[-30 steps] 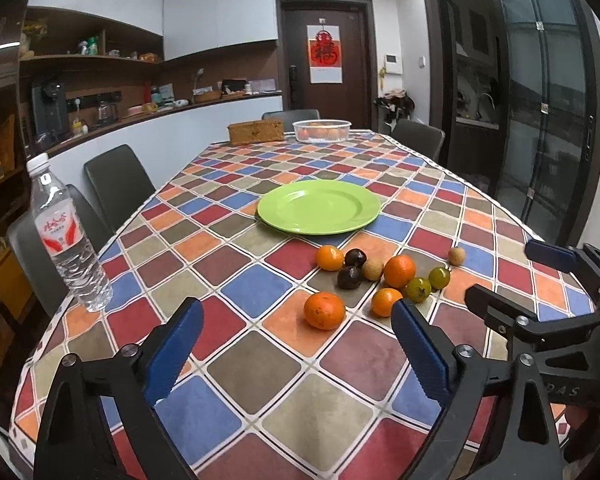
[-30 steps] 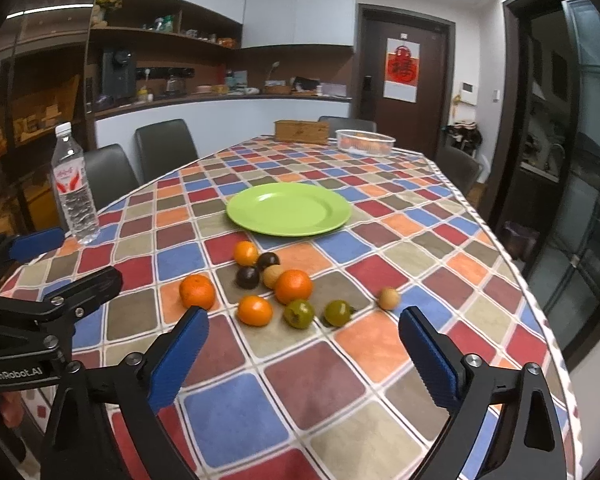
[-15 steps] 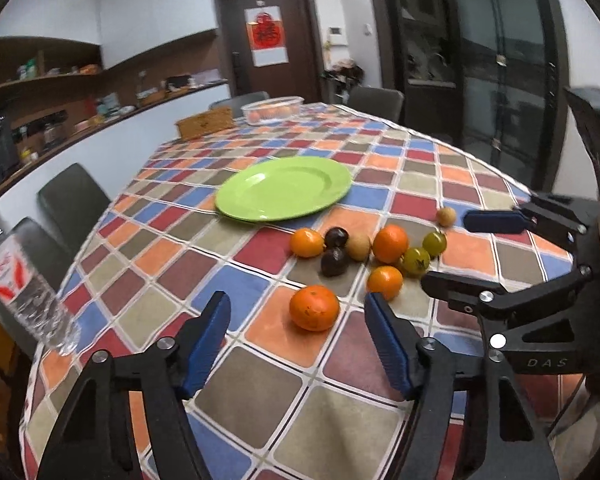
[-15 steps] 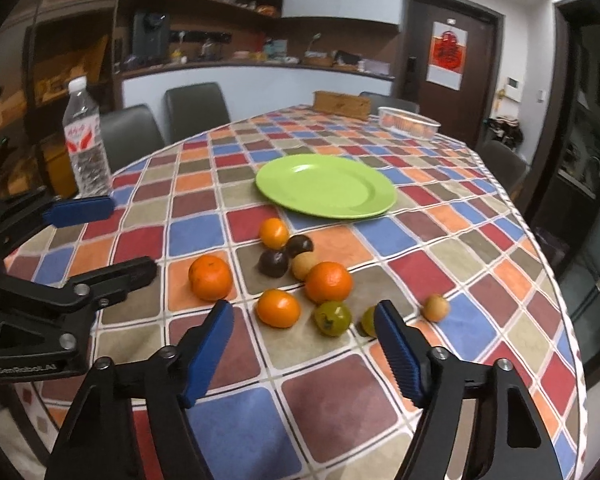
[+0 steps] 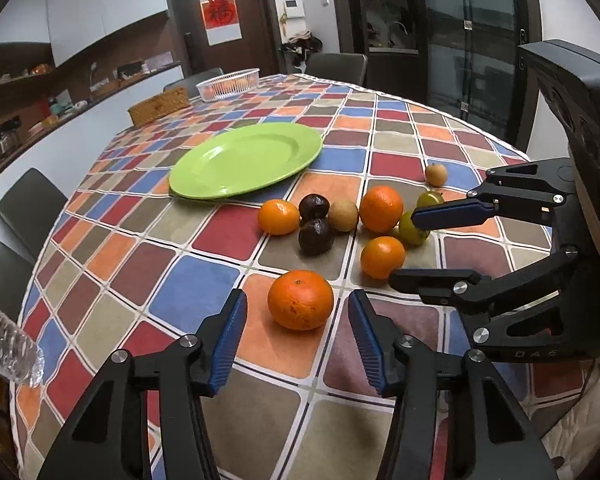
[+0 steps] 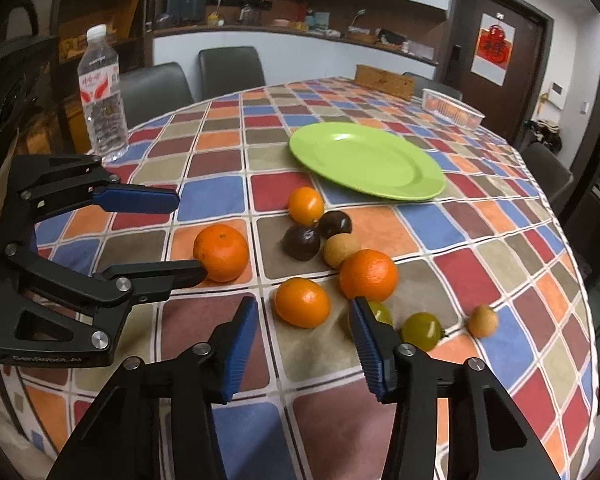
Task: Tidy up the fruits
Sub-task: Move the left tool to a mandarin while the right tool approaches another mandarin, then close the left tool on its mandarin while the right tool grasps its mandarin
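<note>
The left gripper (image 5: pixel 296 336) has just been narrowing its jaws, yet they are spread, their blue pads standing either side of the nearest orange (image 5: pixel 301 299) with clear gaps and no contact. That orange sits alone on the checked tablecloth (image 5: pixel 188 296), straight ahead of the jaws and slightly beyond their tips; being round, it has no long axis to line up with, and its stem dimple faces up. In the right wrist view this same orange (image 6: pixel 221 253) lies far to the left, between the left gripper's fingers.

To the right, the right gripper (image 6: pixel 302 344) has likewise just been closing but stands open, holding nothing. A smaller orange (image 6: pixel 302 302) lies dead ahead just past its tips, also round and needing no alignment. Each hand looks nearer to its own fruit, so the next move probably calls for a short push forward and down.

The remaining fruit clusters beyond: two dark ones, a tan one, a larger orange (image 6: pixel 368 275), two green ones. The green plate (image 6: pixel 366 160) lies farther off, bare.
</note>
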The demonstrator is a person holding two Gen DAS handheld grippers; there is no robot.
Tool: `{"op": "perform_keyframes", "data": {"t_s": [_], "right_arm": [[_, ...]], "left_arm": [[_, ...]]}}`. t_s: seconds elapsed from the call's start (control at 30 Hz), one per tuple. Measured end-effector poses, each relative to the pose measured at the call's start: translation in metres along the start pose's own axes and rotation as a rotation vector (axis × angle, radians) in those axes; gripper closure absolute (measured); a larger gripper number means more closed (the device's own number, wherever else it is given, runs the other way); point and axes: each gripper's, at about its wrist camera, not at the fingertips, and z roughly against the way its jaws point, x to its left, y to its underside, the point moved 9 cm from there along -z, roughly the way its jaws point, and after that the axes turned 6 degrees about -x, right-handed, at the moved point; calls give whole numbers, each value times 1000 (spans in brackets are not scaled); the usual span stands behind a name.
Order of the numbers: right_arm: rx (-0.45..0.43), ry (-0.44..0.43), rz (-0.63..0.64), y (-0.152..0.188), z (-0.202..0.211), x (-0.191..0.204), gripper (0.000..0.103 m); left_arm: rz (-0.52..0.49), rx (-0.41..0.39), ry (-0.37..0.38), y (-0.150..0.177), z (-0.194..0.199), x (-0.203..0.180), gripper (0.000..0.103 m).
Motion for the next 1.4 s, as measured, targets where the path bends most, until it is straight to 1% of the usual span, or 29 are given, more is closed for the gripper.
{"op": "perform_keyframes", "data": {"t_s": [0.2,0.27,0.37,0.4,0.5,0.8,1.03,1.2,1.4], "right_arm": [[38,-25,28,4,-17,3,62],[47,-28,26,5,-20,3,62],[59,-30,27,6,-24,2,62],[63,-32,26,7,-26,2,64],[74,-37,16,7,-29,1,67],[77,-63,-40,5,-28,-3,67],[31,-58,-85,-5,-10,-7,67],[-29,-51,-124,-22,8,-15,67],[-94,-36,-132,-43,25,-25,67]], "left_arm": [[33,28,35,3,-15,2,52],[36,33,42,3,-18,3,55],[48,46,53,4,-24,2,58],[53,49,55,4,-25,3,59],[59,53,50,4,-28,4,61],[95,83,38,6,-32,5,62],[139,34,1,-9,-12,7,62],[169,-1,-30,-25,5,9,62],[197,-44,-66,-49,19,13,62]]}}
